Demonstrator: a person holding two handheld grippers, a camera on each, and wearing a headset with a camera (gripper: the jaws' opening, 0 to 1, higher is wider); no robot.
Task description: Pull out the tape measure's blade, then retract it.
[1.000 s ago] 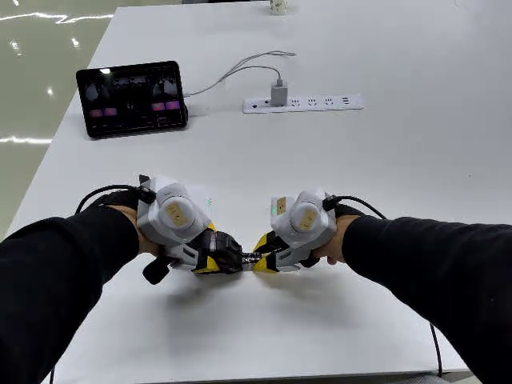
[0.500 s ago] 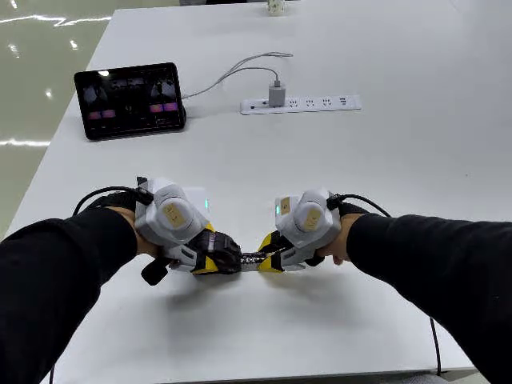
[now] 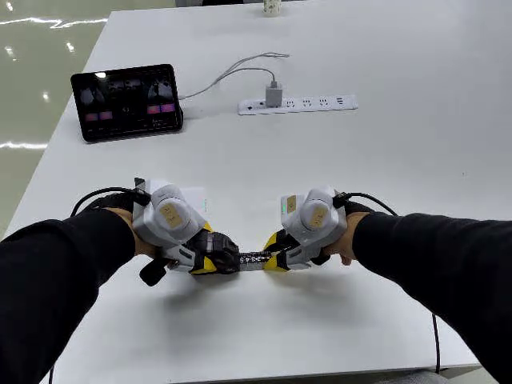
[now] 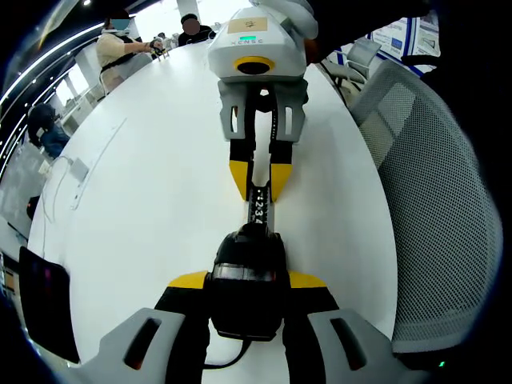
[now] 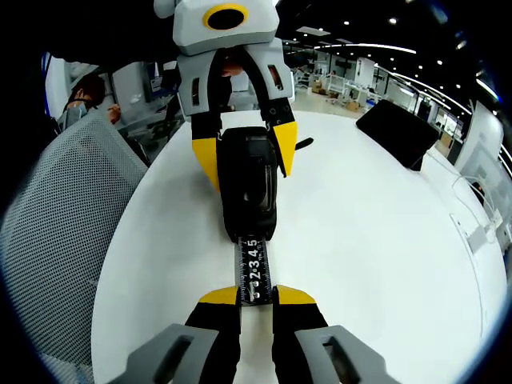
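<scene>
The left hand-held gripper [image 4: 248,282] clamps the tape measure [image 5: 248,180] to anchor it; at its 3 o'clock, the right hand-held gripper [image 5: 256,296] pinches the short exposed blade [image 4: 260,206] for pulling.

On the white table [image 3: 384,160], a lit tablet [image 3: 126,102] is propped at ten o'clock. A power strip [image 3: 298,103] is laid at twelve o'clock, with a charger [image 3: 274,96] plugged in and its cable [image 3: 232,70] looped toward eleven.
</scene>
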